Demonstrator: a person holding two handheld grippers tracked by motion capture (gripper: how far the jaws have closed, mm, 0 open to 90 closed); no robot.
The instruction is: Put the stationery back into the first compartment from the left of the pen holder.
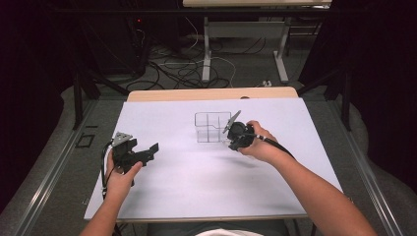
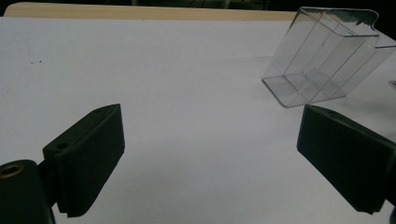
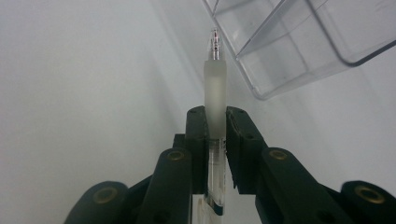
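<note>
A clear plastic organiser box (image 1: 212,127) with inner dividers stands near the middle of the white table (image 1: 196,187). My right gripper (image 3: 215,122) is shut on a clear pen (image 3: 215,88), whose frosted grip and tip stick out past the jaws beside the box's corner (image 3: 299,42). In the high view the right gripper (image 1: 237,136) hovers just right of the box. My left gripper (image 1: 147,151) rests at the table's left, jaws wide apart with nothing between them; its fingers (image 2: 88,154) frame the bare white surface, with the box (image 2: 322,60) farther off.
The table's wooden far edge (image 1: 211,93) lies behind the box. Beyond it are cables (image 1: 182,69) on the floor and another table's legs (image 1: 206,54). Dark frame posts (image 1: 77,98) stand at either side.
</note>
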